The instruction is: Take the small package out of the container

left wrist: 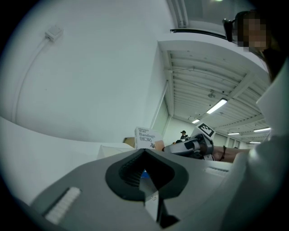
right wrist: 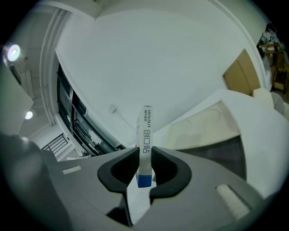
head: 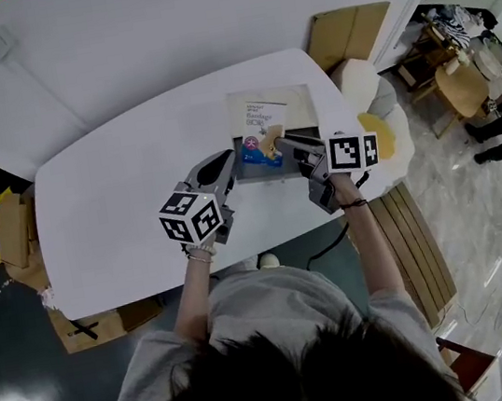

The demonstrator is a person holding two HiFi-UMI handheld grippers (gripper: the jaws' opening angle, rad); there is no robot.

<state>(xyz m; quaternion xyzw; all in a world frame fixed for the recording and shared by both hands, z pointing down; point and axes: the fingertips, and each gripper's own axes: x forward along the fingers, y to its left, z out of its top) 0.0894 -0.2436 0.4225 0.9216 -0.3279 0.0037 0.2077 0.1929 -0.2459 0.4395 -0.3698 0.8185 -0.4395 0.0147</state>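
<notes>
Table [head: 112, 217]: white, smooth, rounded corners, bare apart from one box.

Container [head: 300, 107]: pale cream rectangular carton, lying flat on the far part of the table and open. The right gripper view shows a cream flap and a dark grey inside. What lies in it cannot be made out.

Arms: both forearms bare and reaching forward over the near table edge, one to each side of the container. There is a dark band on the right wrist [head: 355, 204].

Right gripper [right wrist: 144, 152]: grey plastic with black ribbed pads. The jaws are narrow and clamped on the small package [head: 260, 118]. The gripper comes in from the container's right side.

Small package: thin flat cardboard box, white with printed text and a blue band at its lower end. It is held upright and edge-on between the right pads, over the container's opening. Its lower end is masked in the left gripper view, so I cannot tell whether it is clear of the rim.

Left gripper [left wrist: 144, 152]: same build, at the container's left edge. The jaw tips meet. A sliver of blue and a pale strip show in the hollow behind them. Neither can be identified.
</notes>
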